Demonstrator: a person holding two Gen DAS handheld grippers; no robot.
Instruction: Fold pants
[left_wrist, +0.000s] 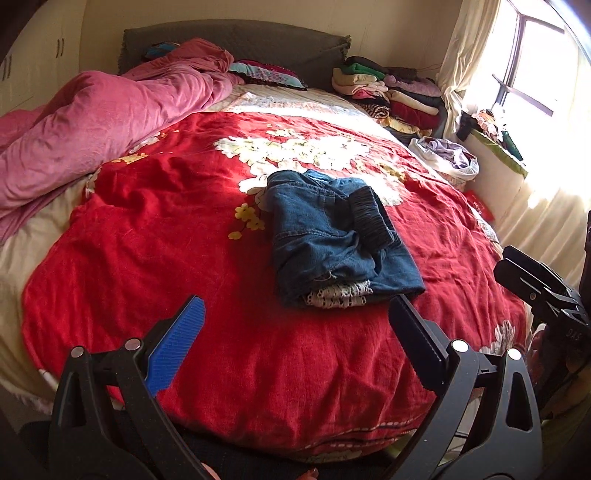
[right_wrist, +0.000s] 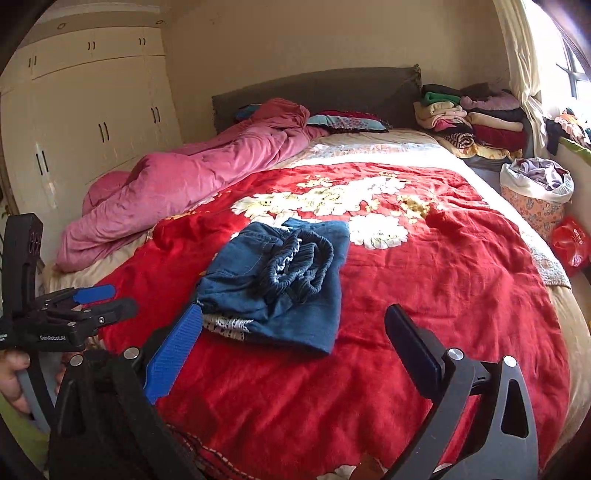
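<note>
Filling most of both views, a wide bed (right_wrist: 565, 332) stands against a cream wall with a dark grey headboard (right_wrist: 314, 92) behind it. Tall cream wardrobe doors (right_wrist: 85, 122) line the wall on the left, and a sunlit window (left_wrist: 535, 66) with pale curtains (left_wrist: 465, 55) sits on the right. Spread across the bed is a rumpled red blanket (left_wrist: 166, 258) with a white and yellow flower pattern, lying over a lighter sheet. A bunched pink quilt (left_wrist: 92, 122) runs along the left side up to the headboard, with a patterned pillow (right_wrist: 347, 122) beside it. At the far right corner of the bed a stack of folded clothes (right_wrist: 476, 118) rests, and near it by the bedside stands a floral basket (right_wrist: 535, 195) stuffed with fabric, a red bag (right_wrist: 570, 240) just beside that. On the middle of the red blanket lie the pants (left_wrist: 332, 236), blue denim folded into a compact bundle, the dark elastic waistband on top and a bit of white lace showing at the near edge. The left gripper (left_wrist: 295, 328) hovers over the near part of the blanket with its fingers spread wide and nothing between them, short of the pants. The right gripper (right_wrist: 295, 339) is likewise spread wide and empty, its blue finger (right_wrist: 177, 343) lying in line with the bundle's near left corner; whether it touches cannot be told.
</note>
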